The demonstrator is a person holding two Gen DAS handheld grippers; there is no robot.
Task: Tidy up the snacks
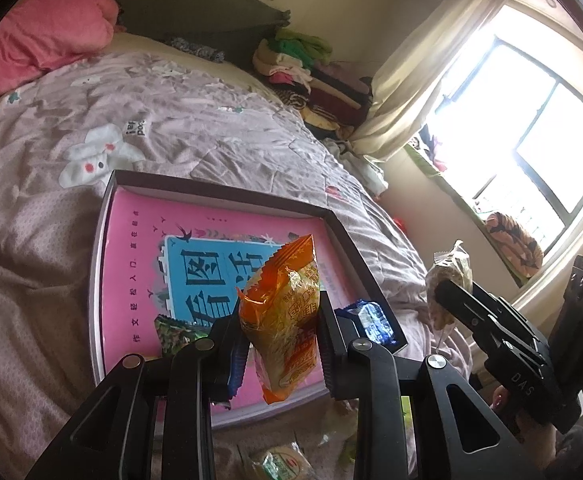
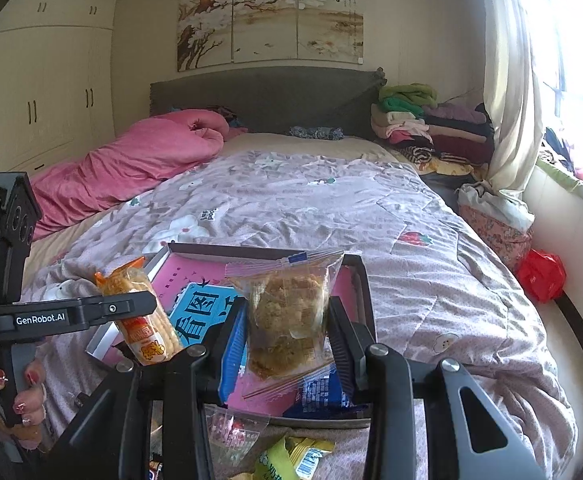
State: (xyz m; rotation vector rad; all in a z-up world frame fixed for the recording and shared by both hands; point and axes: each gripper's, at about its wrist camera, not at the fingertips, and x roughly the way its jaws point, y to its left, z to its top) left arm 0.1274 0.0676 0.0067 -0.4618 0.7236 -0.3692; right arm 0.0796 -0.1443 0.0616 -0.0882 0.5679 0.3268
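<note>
My left gripper (image 1: pixel 281 322) is shut on an orange snack packet (image 1: pixel 281 316), held above a dark-rimmed shallow box (image 1: pixel 219 190) with a pink book cover inside, lying on the bed. My right gripper (image 2: pixel 287 334) is shut on a clear packet of brown crumbly snack (image 2: pixel 287 320), also above the box (image 2: pixel 365 300). The right gripper also shows in the left wrist view (image 1: pixel 449 286) with its clear packet (image 1: pixel 447 276). The left gripper shows in the right wrist view (image 2: pixel 147 306), with its orange packet (image 2: pixel 147 320). A blue packet (image 1: pixel 371 320) and a green packet (image 1: pixel 175 330) lie in the box.
Loose snack packets lie on the quilt near the box's front edge (image 2: pixel 291 454) (image 1: pixel 283 464). A pink duvet (image 2: pixel 131 160) lies at the bed's far left, folded clothes (image 2: pixel 423 128) at the far right. A curtain (image 2: pixel 507 80) and window sill are to the right.
</note>
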